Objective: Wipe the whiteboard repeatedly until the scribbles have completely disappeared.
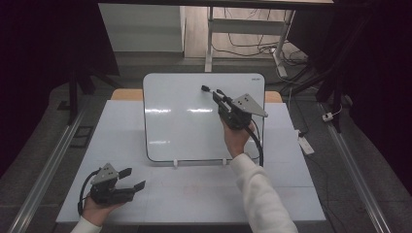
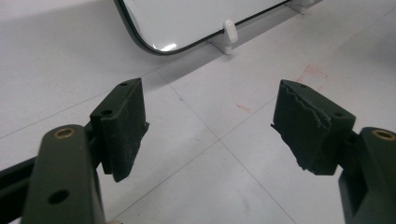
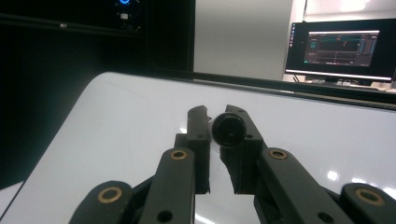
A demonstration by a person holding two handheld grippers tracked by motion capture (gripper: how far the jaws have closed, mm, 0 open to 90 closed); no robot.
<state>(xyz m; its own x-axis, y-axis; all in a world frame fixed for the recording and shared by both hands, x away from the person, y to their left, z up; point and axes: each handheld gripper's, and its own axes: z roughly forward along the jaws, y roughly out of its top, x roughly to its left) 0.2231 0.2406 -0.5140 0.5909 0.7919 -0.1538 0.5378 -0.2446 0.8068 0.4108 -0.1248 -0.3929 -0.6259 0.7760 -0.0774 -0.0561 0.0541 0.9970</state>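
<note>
On a white table [image 1: 194,194], a person works two hand-held grippers before a small whiteboard [image 1: 184,126] propped upright on white clip feet [image 2: 229,35]. No container stands on the table. Near the front left corner, the left gripper [image 1: 133,179] rests low in the left hand [image 1: 97,208], its jaws spread wide with nothing between them; the left gripper view shows their worn foam pads [image 2: 123,126] apart over bare tabletop, faint red marks [image 2: 313,74] on the surface, and the board's dark-edged lower corner beyond. The right gripper [image 1: 216,94], raised by the right hand [image 1: 235,138] in a white sleeve [image 1: 262,194], is clamped on a black marker [image 1: 209,90] held against the upper part of the board. From the right gripper view, the marker's round end [image 3: 229,130] sits pinched between the nearly closed jaws, with a lit monitor [image 3: 341,49] behind the board. From above, cables [image 1: 257,46] trail across the floor beyond the table, beside a desk frame [image 1: 243,34] and dark curtains [image 1: 379,73].
</note>
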